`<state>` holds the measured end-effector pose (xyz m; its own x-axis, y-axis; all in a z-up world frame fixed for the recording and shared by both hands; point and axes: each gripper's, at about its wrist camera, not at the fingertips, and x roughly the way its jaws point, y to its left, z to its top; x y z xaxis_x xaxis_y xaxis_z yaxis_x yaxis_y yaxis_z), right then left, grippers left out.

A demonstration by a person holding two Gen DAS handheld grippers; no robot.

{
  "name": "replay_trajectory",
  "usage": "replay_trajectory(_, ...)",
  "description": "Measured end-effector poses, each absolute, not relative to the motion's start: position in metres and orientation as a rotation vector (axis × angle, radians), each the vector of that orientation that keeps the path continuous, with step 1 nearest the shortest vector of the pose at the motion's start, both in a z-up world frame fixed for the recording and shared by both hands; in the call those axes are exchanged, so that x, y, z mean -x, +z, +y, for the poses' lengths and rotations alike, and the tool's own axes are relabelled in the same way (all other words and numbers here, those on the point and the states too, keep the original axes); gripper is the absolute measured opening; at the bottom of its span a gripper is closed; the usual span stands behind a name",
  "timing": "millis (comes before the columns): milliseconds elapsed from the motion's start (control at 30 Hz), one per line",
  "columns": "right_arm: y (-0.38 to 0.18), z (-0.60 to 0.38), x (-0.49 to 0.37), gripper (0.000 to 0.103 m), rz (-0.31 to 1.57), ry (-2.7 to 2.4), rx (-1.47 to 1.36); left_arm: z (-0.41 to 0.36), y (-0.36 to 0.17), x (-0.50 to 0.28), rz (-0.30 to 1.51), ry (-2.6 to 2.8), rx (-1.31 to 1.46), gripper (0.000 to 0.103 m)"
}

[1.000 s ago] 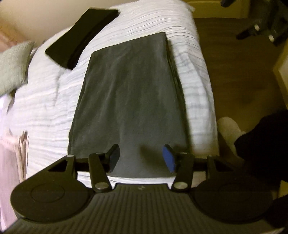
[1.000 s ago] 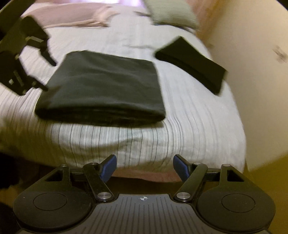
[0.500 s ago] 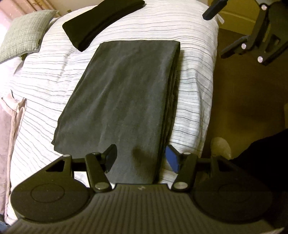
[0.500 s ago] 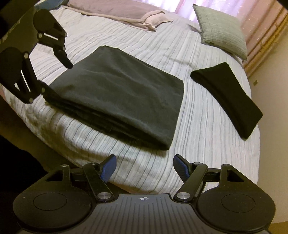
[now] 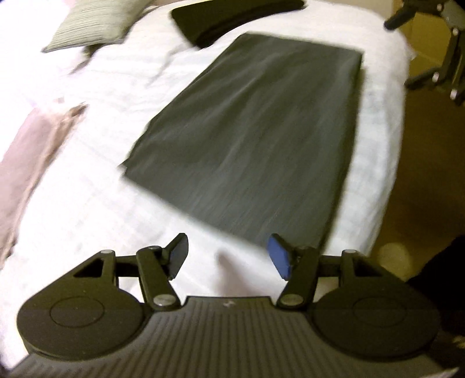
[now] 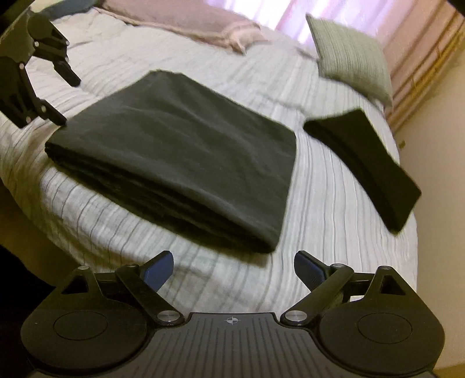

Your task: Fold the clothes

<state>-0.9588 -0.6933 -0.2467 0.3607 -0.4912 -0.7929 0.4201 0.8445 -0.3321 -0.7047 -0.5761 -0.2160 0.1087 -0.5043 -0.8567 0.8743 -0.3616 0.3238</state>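
Observation:
A dark grey garment (image 5: 250, 128) (image 6: 180, 157) lies folded into a flat rectangle on the striped white bed (image 5: 96, 203) (image 6: 319, 226). A smaller black folded garment (image 5: 232, 17) (image 6: 366, 168) rests beyond it toward the pillow end. My left gripper (image 5: 228, 257) hovers open just short of the grey garment's near edge, holding nothing. Over the bed's edge, my right gripper (image 6: 232, 269) is open and empty, just short of the garment's folded corner. Each gripper also shows in the other's view: the right gripper (image 5: 436, 55) at top right, the left gripper (image 6: 37, 78) at top left.
A green-grey pillow (image 5: 96, 26) (image 6: 351, 58) lies at the head of the bed. Pink cloth (image 5: 26, 162) (image 6: 186, 23) is spread along the far side. Brown floor (image 5: 421, 180) borders the bed, where a person's foot (image 5: 392, 256) and dark leg show.
My left gripper has pulled back off the grey garment and swung left; its fingers now sit over bare bedding. The right gripper has moved closer over the bed edge. The garment has stayed put.

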Motion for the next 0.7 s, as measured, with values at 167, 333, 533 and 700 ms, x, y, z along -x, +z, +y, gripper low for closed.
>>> replay_trajectory(167, -0.273, -0.681, 0.966, 0.093, 0.885, -0.659, 0.245, -0.567, -0.233, 0.672, 0.317, -1.364, -1.165, 0.06)
replay_trajectory(333, -0.306, -0.68, 0.973, 0.093, 0.781, -0.732, 0.272, -0.573, -0.254, 0.643, 0.295, -1.292, -1.04, 0.062)
replay_trajectory(533, -0.338, -0.674, 0.973, 0.093, 0.68, -0.822, 0.252, -0.576, -0.277, 0.641, 0.201, -1.343, -0.997, 0.062)
replay_trajectory(700, -0.352, -0.669, 0.967, 0.093, 0.61, -0.832, 0.324, -0.58, -0.284, 0.651, 0.131, -1.414, -0.93, 0.062)
